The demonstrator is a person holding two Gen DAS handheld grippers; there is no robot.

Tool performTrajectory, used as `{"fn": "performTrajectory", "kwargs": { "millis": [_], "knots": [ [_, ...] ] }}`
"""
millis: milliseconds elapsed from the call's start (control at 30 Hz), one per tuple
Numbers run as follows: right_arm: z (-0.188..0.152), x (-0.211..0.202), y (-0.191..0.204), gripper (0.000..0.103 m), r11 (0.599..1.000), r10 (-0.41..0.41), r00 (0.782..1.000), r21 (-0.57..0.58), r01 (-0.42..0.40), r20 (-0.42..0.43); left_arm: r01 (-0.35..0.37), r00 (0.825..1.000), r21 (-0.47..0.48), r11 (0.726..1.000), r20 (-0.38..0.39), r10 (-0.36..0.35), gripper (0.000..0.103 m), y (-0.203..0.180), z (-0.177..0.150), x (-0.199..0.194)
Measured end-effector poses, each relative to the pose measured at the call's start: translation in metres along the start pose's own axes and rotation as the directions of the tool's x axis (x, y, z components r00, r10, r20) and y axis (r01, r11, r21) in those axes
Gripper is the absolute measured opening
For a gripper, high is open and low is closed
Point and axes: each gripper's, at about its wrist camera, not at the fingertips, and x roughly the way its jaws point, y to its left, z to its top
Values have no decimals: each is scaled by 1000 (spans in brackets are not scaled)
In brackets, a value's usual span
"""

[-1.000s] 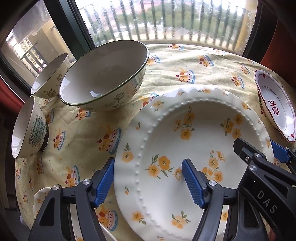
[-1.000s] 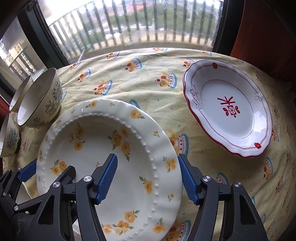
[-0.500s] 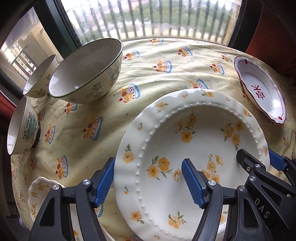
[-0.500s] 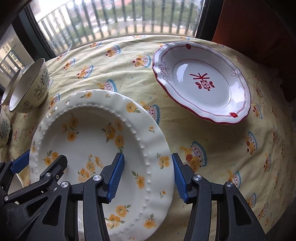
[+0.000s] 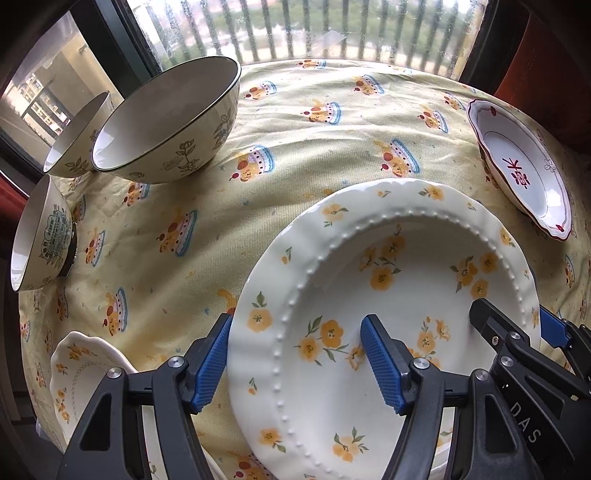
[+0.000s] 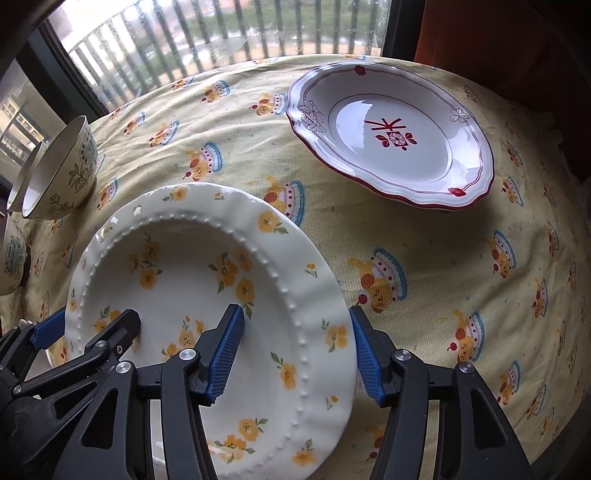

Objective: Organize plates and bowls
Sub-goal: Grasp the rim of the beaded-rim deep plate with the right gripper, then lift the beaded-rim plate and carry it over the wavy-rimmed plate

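— What's ahead of me?
— A bench under a pale yellow cloth printed with little cakes (image 5: 314, 155), and behind it a wide dark-framed window (image 6: 229, 33) with grey balcony railings (image 5: 314, 29) outside.
— And the light?
— Soft daylight; a reddish-brown wall (image 6: 491, 33) on my right.

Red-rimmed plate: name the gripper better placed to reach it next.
Right. The right gripper sits on the flowered plate's edge nearest the red-rimmed plate; the left gripper straddles the opposite edge.

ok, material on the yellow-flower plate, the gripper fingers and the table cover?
Yellow-flower beaded plate: likely glazed ceramic, given its glossy highlights. Blue ribbed fingers: seemingly matte rubber or plastic pads. Yellow cake-print tablecloth: woven fabric, with visible weave and wrinkles.
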Motion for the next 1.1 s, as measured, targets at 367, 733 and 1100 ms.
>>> {"fn": "performTrajectory", "kwargs": {
  "millis": [367, 733, 1100],
  "knots": [
    [11, 2, 2, 62, 999, -5, 1000, -33, 4, -25, -36, 999, 40, 999, 5, 36, 67, -4, 2, -5],
    [0, -10, -17, 62, 999, -40, 998, 10, 40, -38, 29, 999, 83, 996, -32, -26, 67, -21, -15, -10],
    [-16, -48, -16, 63, 998, -69, 998, 13, 69, 0, 65, 998, 81, 995, -18, -64, 67, -12, -34, -42]
  ]
}}
